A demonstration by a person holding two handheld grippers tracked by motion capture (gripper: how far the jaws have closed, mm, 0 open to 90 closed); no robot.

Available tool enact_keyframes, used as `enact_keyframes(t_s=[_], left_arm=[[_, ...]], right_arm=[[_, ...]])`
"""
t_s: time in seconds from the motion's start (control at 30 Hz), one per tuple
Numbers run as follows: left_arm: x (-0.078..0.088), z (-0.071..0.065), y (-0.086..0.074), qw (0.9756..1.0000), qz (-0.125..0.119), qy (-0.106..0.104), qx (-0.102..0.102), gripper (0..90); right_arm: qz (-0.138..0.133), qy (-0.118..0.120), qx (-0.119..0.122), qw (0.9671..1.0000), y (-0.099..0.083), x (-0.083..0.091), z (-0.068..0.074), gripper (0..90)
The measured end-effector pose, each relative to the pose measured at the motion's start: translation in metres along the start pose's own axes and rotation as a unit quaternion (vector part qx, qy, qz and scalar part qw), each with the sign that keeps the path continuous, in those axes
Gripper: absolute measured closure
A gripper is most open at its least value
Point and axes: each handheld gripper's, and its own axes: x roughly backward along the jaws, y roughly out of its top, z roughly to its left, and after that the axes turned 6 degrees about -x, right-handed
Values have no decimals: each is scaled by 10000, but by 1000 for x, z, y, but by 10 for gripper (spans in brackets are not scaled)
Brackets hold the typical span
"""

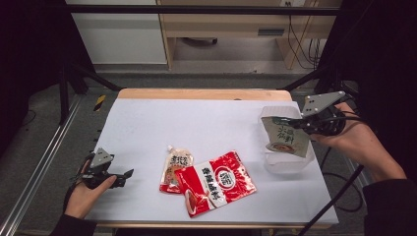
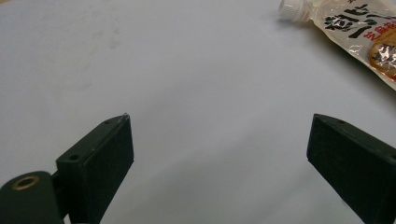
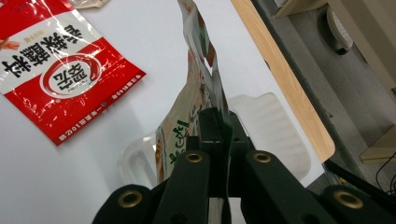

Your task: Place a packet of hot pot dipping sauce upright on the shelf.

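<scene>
High view, from the left: my left gripper (image 1: 129,173) rests with jaws wide and empty, well left of the clear tub (image 1: 287,162); the spouted pouch (image 1: 175,167) and red packet (image 1: 216,183) lie between. My right gripper (image 1: 290,123) pinches the beige sauce packet (image 1: 285,138) by its top edge, hanging over the tub. I judge this the loading step: next, lower it in and let go.

Left black two-jaw gripper (image 1: 129,173) low at near left, jaws wide apart; right black two-jaw gripper (image 1: 281,121) raised at far right, jaws clamped together.
</scene>
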Motion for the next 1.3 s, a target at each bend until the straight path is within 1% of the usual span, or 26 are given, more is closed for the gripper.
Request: enact_keyframes(t_s=[0.07,0.2,0.47,0.6,0.73,0.77,0.83,0.9,0.93,1.03,1.07,1.1,1.13,1.17,1.2,1.23,1.27,1.3], left_arm=[[0,0,0,10000,1,-4,-1,71],[-1,-1,0,10000,10,-8,-13,71],[-1,-2,0,10000,17,-7,-15,71],[-1,-2,0,10000,10,-2,-11,71],[-1,-1,0,10000,29,-15,-32,71],[-1,-2,0,10000,30,-12,-31,71],[-1,-2,1,10000,29,-14,-35,71],[-1,-2,1,10000,30,-12,-37,71],[-1,-2,1,10000,28,-11,-34,71],[-1,-2,0,10000,34,-9,-34,71],[-1,-2,0,10000,38,-12,-36,71],[-2,-2,0,10000,40,-13,-39,71],[-2,-2,1,10000,39,-15,-44,71],[-2,-2,1,10000,39,-15,-44,71],[-2,-2,1,10000,37,-14,-44,71],[-2,-2,1,10000,37,-14,-44,71],[-2,-3,1,10000,45,-16,-45,71],[-2,-3,1,10000,45,-16,-45,71]], right_arm=[[-67,57,-2,10000,-1,1,1,900],[-90,85,19,9999,-1,3,2,900],[-72,238,25,9997,-9,2,6,900],[-82,269,25,9996,-11,2,7,900],[-24,319,47,9995,-13,2,8,900],[31,353,38,9994,-15,0,9,900],[58,356,29,9993,-16,-2,9,900],[78,401,11,9992,-20,-6,9,900],[69,407,-61,9991,-25,-13,9,900],[55,446,-130,9989,-30,-18,9,900],[126,441,-177,9988,-35,-24,9,898],[126,441,-177,9988,-35,-24,9,898],[196,486,-234,9984,-42,-31,10,893],[196,486,-234,9984,-42,-31,10,893],[127,508,-330,9981,-49,-36,9,892],[127,508,-330,9981,-49,-36,9,892],[44,486,-436,9979,-54,-36,8,885],[44,486,-436,9979,-54,-36,8,885]])
